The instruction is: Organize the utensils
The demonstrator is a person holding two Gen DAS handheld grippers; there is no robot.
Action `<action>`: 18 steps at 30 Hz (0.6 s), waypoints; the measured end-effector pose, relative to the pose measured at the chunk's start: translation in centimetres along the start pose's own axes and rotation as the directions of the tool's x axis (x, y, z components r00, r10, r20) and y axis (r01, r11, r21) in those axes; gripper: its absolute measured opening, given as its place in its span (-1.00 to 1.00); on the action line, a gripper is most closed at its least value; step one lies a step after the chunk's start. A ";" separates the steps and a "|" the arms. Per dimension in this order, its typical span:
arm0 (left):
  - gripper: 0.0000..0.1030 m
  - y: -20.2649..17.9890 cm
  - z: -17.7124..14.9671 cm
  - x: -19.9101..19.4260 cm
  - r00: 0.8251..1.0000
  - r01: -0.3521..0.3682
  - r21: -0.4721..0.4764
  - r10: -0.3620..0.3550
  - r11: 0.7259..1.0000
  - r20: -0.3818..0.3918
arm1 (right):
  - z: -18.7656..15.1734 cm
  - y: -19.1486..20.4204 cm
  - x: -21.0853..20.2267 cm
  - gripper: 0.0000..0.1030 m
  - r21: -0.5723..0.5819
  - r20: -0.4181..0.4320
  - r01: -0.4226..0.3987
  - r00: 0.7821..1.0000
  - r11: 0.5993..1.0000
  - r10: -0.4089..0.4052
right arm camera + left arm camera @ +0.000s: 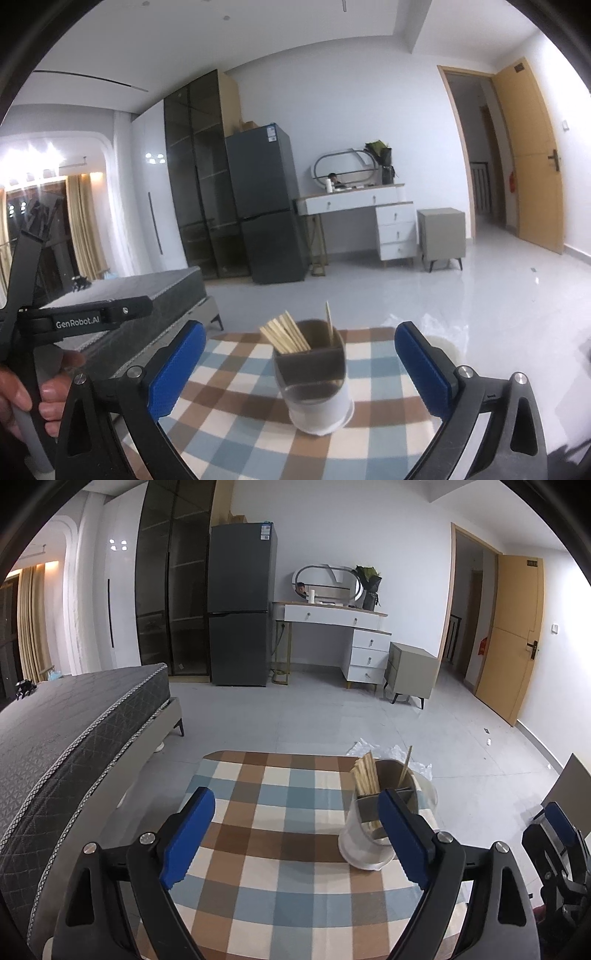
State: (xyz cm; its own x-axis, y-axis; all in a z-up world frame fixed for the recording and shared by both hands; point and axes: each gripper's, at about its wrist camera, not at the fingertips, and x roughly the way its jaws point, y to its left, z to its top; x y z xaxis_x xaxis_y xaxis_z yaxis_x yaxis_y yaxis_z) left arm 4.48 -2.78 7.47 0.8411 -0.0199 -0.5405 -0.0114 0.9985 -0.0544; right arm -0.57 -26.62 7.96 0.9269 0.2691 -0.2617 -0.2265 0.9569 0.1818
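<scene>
Both pairs of jaws stand wide with nothing between their blue pads. The left gripper hangs over the checked cloth of the table, and its right-hand pad sits in front of the utensil holder, so from that camera I cannot tell whether it is touching or just near. The right gripper faces the same utensil holder squarely, the holder centred in the gap but beyond the tips, apart from both pads.

The holder is a brown, divided cup set in a pale, see-through base. A bundle of chopsticks leans out of its left compartment, and a single chopstick stands in the compartment to the right of it. I see no loose utensils on the cloth, so the sorting looks nearly done, or a release has just been made; that is my reading only.

To finish well, I would back both hands straight away from the holder without swinging sideways: the holder is tall on a narrow foot and the left pad is close enough to tip it. If the lone stick belongs with the bundle, pinch it high, lift straight up, and clear the divider before crossing over.

The right wrist view alone shows the person's hand gripping the left tool's handle, and the holder's front unobstructed. The left wrist view alone shows crumpled clear plastic on the floor beyond the table's far edge, and the other gripper's blue pad at far right.
</scene>
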 end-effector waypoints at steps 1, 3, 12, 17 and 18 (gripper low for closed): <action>0.75 0.2 -0.3 0.0 1.000 -0.005 0.001 0.005 1.000 0.005 | -0.5 0.1 -0.1 1.00 0.001 -0.003 0.002 1.000 1.000 -0.002; 0.81 0.4 -0.8 -0.2 1.000 -0.001 0.003 0.001 1.000 0.009 | -1.1 0.4 -0.5 1.00 -0.007 -0.004 0.013 1.000 1.000 -0.013; 0.83 1.4 -3.6 -0.5 0.999 -0.001 -0.008 0.001 1.000 0.047 | -3.3 1.4 -1.5 1.00 -0.034 -0.024 0.044 0.999 0.998 -0.044; 0.83 1.4 -4.7 -0.3 0.999 0.007 -0.009 -0.007 1.000 0.054 | -4.4 1.7 -1.6 1.00 -0.035 -0.049 0.053 0.997 0.998 -0.054; 0.83 1.4 -4.8 -0.3 0.998 0.010 -0.008 -0.010 1.000 0.054 | -4.6 1.8 -1.5 1.00 -0.040 -0.052 0.054 0.997 0.998 -0.056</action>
State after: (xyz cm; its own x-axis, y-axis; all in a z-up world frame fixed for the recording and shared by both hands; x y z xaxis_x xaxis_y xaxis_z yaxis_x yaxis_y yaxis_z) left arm 1.65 -1.63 3.53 0.8693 -0.0269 -0.4936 -0.0071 0.9977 -0.0669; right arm -3.78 -24.83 4.34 0.9212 0.2207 -0.3205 -0.1881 0.9736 0.1296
